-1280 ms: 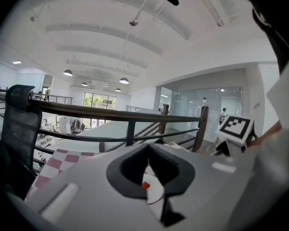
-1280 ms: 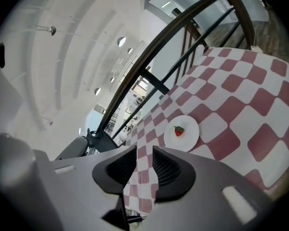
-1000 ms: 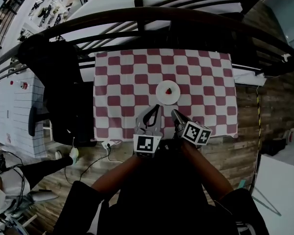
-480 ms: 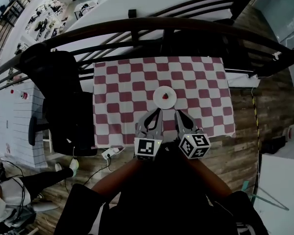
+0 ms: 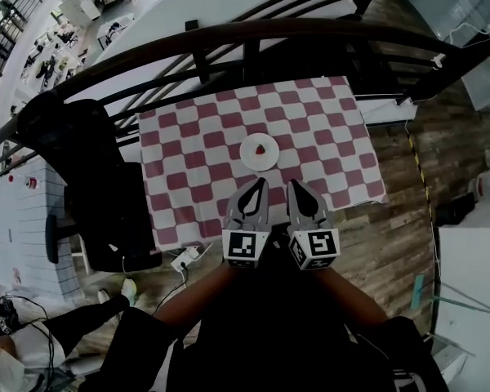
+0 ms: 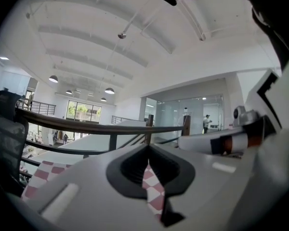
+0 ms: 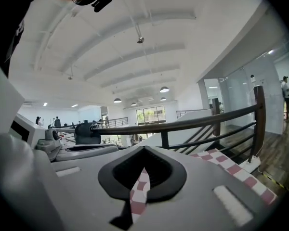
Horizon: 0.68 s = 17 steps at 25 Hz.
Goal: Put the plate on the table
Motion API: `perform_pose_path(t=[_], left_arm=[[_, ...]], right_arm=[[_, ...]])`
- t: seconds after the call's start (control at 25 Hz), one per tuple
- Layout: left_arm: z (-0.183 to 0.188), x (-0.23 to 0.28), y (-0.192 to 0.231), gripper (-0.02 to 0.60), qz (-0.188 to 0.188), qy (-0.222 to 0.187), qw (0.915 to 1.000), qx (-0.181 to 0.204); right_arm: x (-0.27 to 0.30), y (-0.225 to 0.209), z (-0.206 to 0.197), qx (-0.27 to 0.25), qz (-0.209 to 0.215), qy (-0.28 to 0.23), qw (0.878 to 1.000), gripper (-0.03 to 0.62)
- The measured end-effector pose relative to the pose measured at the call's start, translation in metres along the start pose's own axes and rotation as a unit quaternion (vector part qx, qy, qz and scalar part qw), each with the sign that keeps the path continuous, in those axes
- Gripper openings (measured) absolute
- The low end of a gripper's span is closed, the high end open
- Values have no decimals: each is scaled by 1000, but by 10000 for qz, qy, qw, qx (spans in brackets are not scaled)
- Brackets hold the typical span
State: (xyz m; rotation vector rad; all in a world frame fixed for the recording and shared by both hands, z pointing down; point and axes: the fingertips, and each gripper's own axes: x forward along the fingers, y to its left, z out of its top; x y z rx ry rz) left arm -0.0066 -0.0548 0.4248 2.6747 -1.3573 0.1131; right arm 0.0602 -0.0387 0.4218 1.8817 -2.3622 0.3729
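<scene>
Red-and-white checks are covering the table [image 5: 310,113], and the plate [image 5: 259,151] is already sitting near its middle. I am holding my left hand-held gripper [image 5: 257,190] and right hand-held gripper [image 5: 296,190] pressed together, empty, apart from the plate. I judge the placing done, so nothing is calling for another grasp.

Head view looks down, gripper views forward; all share the table [image 5: 188,137].

right gripper [image 5: 295,186] swung parallel beside left gripper [image 5: 260,184], both seemingly drawn back from plate [image 5: 251,156]
</scene>
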Motion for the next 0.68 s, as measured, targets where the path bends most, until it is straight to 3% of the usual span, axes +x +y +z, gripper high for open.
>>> perform_pose_path(t=[0.48,0.68], left_arm=[[-3,-18,-5,9,-100,105,9999,80],[1,-4,-6,9,-148,26,9993,333]], right_arm=[[-10,23,-22,-206,-17,284,9994,-3],[3,20,-15,-378,52,245,9990,-3]])
